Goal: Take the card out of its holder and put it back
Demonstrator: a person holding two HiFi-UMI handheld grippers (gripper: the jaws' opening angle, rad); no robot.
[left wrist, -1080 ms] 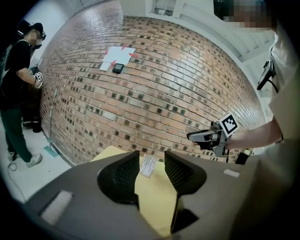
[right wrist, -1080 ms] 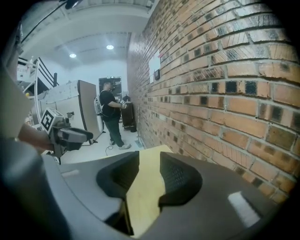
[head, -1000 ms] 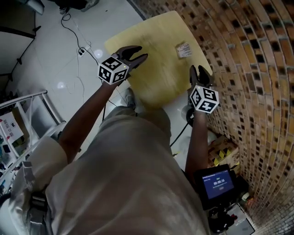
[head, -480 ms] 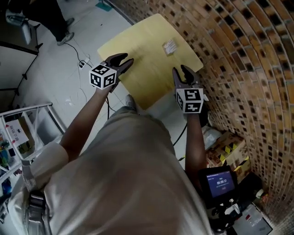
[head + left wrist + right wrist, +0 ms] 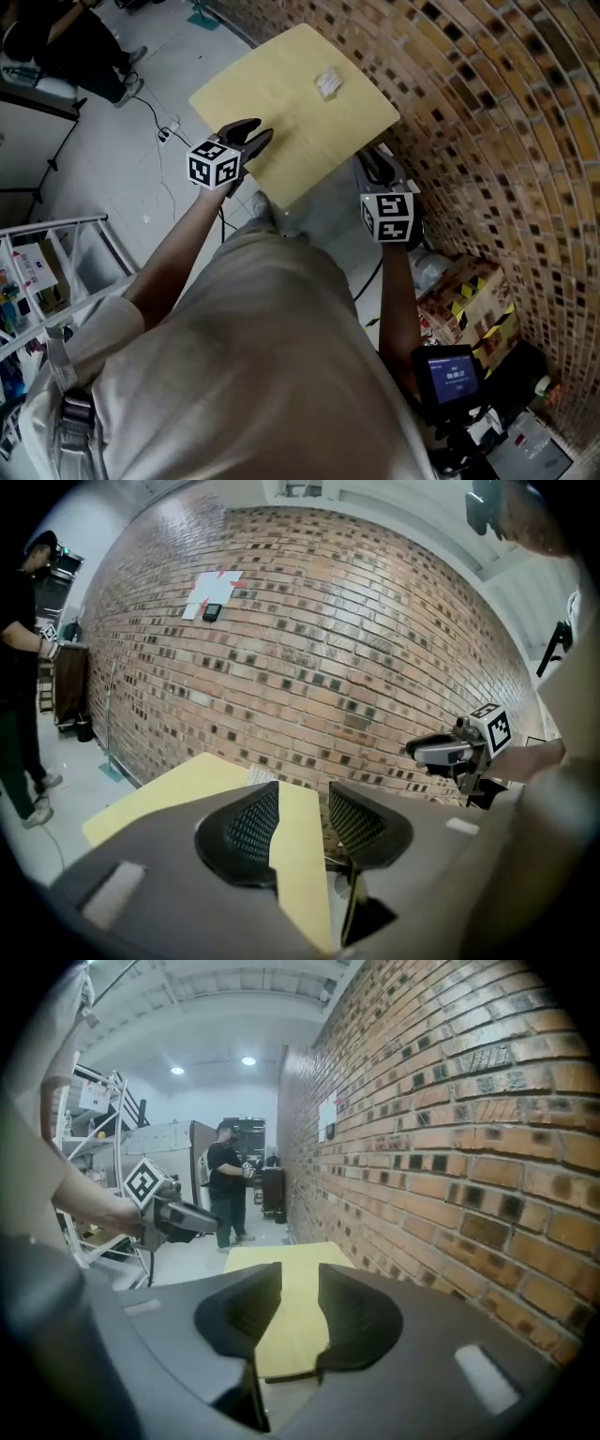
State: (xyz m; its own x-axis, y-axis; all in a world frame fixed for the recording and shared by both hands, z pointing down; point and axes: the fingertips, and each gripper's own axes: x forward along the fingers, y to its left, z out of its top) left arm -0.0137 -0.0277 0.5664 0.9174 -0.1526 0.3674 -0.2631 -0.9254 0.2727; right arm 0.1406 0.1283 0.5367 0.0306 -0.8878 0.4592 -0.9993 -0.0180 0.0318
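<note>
1. In the head view, a pale yellow rectangular wooden tabletop (image 5: 281,112) stood beside a brown brick wall (image 5: 487,141), and a small pale card holder (image 5: 327,82) lay on its far part, toward the wall side; it was too small to tell whether the card sat inside
2. Also in that view, both hands had drawn back from where they were a second earlier: the left gripper (image 5: 253,133) now hung at the table's near left edge, and the right gripper (image 5: 373,165) was off the near edge, over the grey floor (image 5: 323,211) by the wall. The card holder lay where it had been on the table, now well apart from both
3. In the left gripper view, the jaws stood released and apart with nothing between them; only the yellow top showed through the gap, with the holder as a pale scrap far beyond the left jaw
4. In the right gripper view, the jaws were apart and empty, though they had just been closing a little; the table lay ahead, and a person in dark clothes (image 5: 228,1180) stood in the background
5. Judged from this, the pull-back with empty jaws meant no work on the holder was under way: either the card was already back or the reach had yet to start
</note>
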